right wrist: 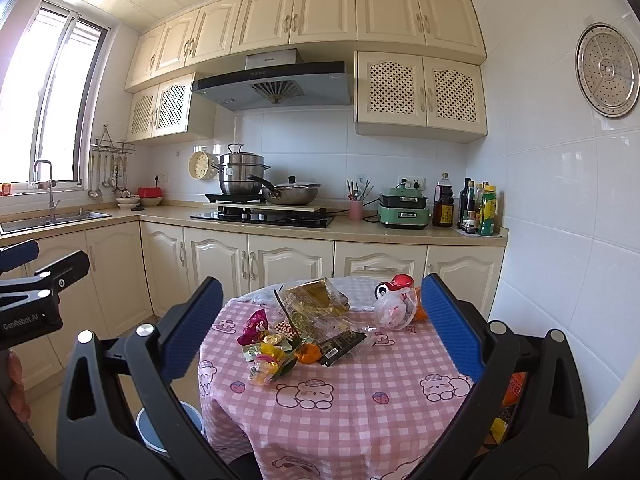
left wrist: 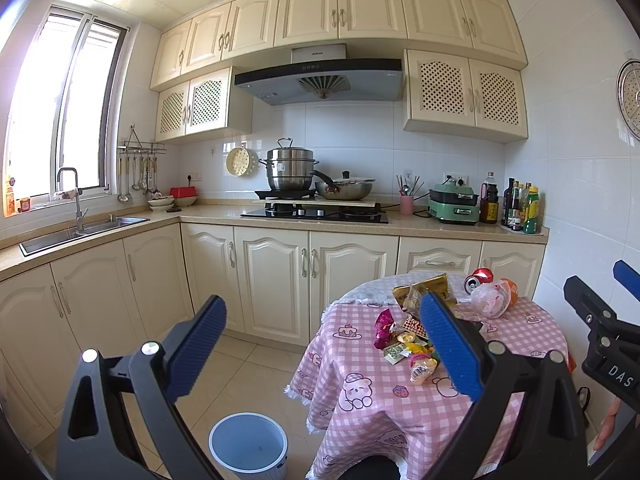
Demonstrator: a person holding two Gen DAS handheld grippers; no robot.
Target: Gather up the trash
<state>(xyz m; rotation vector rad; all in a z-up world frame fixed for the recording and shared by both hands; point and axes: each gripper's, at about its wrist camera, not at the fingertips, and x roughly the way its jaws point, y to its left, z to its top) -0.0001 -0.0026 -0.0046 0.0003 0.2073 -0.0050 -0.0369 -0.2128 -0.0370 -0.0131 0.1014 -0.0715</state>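
Note:
A round table with a pink checked cloth [right wrist: 360, 412] holds a heap of trash: candy wrappers [right wrist: 276, 350], gold foil packets [right wrist: 320, 300], a black wrapper [right wrist: 342, 346], a crumpled clear bag [right wrist: 394, 308] and a crushed red can [right wrist: 394, 284]. The table [left wrist: 360, 412] and the wrappers [left wrist: 404, 344] also show in the left wrist view. A white bin [left wrist: 248, 446] stands on the floor left of the table; its rim [right wrist: 149, 432] shows in the right wrist view. My left gripper [left wrist: 320, 344] is open and empty, above the floor and the table's left edge. My right gripper [right wrist: 320, 332] is open and empty, held short of the heap.
Cream base cabinets [left wrist: 276, 276] and a counter with a hob [left wrist: 316, 213], pots, a green appliance [left wrist: 454, 204] and bottles stand behind the table. A sink [left wrist: 80, 232] is on the left. A tiled wall [right wrist: 560, 240] is close on the right. The floor is tiled [left wrist: 256, 376].

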